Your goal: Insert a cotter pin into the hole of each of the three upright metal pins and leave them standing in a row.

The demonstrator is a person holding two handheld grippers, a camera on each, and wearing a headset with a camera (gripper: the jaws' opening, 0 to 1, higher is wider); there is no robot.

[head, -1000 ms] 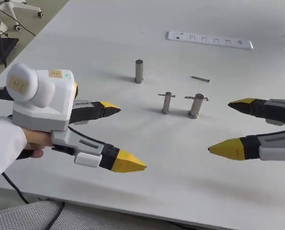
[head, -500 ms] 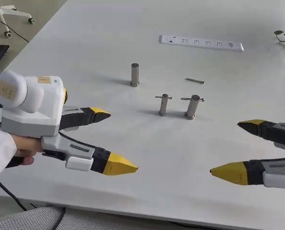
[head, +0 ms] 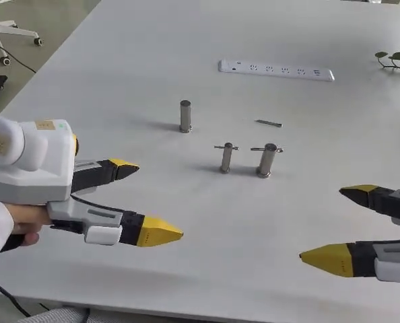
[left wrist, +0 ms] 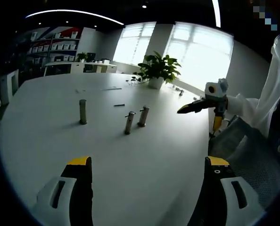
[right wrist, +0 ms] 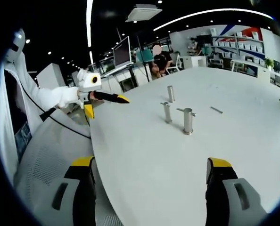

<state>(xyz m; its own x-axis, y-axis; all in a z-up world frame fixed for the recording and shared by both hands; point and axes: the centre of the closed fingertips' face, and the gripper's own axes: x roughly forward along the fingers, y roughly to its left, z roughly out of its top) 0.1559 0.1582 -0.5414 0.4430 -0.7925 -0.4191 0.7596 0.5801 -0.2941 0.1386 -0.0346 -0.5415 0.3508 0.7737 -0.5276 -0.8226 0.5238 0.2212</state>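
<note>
Three upright metal pins stand on the white table (head: 153, 60). The far-left pin (head: 185, 116) is bare. The middle pin (head: 226, 157) and the right pin (head: 266, 160) each carry a cotter pin crosswise near the top. A loose cotter pin (head: 268, 123) lies flat behind them. My left gripper (head: 146, 198) is open at the near left, well short of the pins, nothing between its jaws. My right gripper (head: 348, 225) is open at the near right, also holding nothing. The same pins appear in the left gripper view (left wrist: 129, 122) and the right gripper view (right wrist: 188, 121).
A white power strip (head: 276, 70) lies at the back of the table. A potted plant (head: 395, 57) sits at the far right edge. Office chair legs (head: 8, 30) stand on the floor to the left. The table's front edge runs just below both grippers.
Both grippers have drawn back toward the near edge and lower in the picture, jaws still open. The head camera has tilted, so the pins sit lower in the frame.
</note>
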